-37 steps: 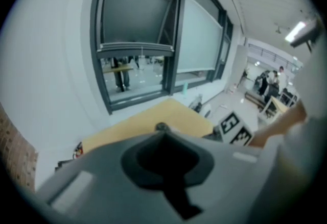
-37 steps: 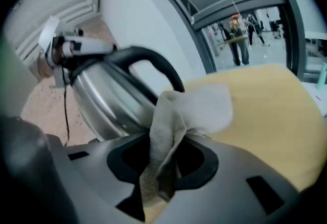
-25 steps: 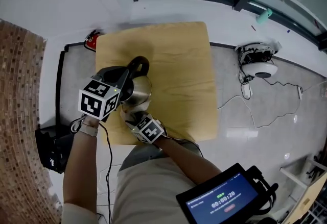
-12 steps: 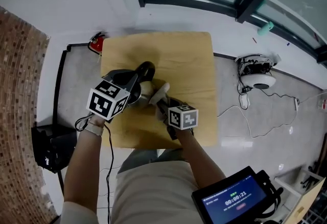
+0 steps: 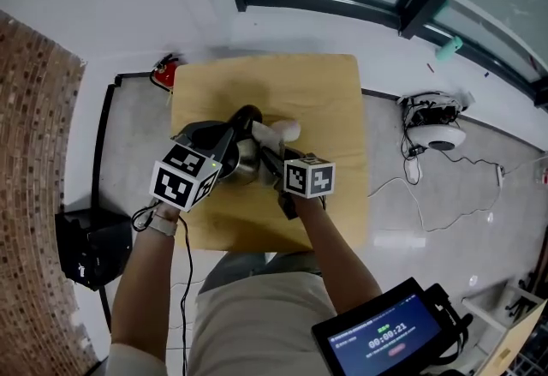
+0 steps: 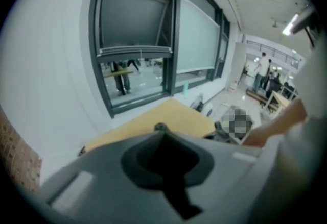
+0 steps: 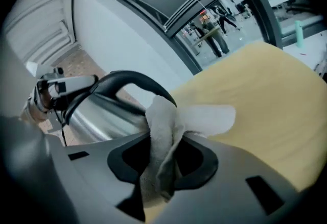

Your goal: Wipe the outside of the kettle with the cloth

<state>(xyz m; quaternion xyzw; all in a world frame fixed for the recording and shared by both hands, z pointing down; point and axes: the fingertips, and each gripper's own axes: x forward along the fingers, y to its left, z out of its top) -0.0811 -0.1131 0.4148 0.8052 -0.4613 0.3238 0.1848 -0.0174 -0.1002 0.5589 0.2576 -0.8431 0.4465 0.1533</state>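
**Operator:** Head view first. Any writing to read?

**Spotter:** Only on the tablet at lower right. Its dark screen shows green digits, seemingly 00:00:21. The cubes on your grippers carry black-and-white square patterns, no words.

**Operator:** And around it?

**Spotter:** A light wooden table with rounded corners fills the middle. The kettle stands on it left of centre. It is shiny steel with a black arched handle. Your left gripper reaches the handle from the lower left, and its cube hides part of the steel body. Your right gripper comes in from the lower right. The pale cloth is bunched at its tip by the kettle's right side, though I can't tell whether it touches. Off the table there's a red object at the upper-left corner, a white round device with cables at right, and a brick-patterned surface at left.

**Operator:** Left gripper view?

**Spotter:** Your jaws stand almost together, and the gap between them is dark. The kettle doesn't show here, only the table's far edge and a dark-framed window.

**Operator:** Right gripper view?

**Spotter:** Your jaws are partly apart and clamped on the soft, fuzzy cloth. Its free flap lies by the handle's end. At the left edge, your other gripper's tip is closed on the handle.
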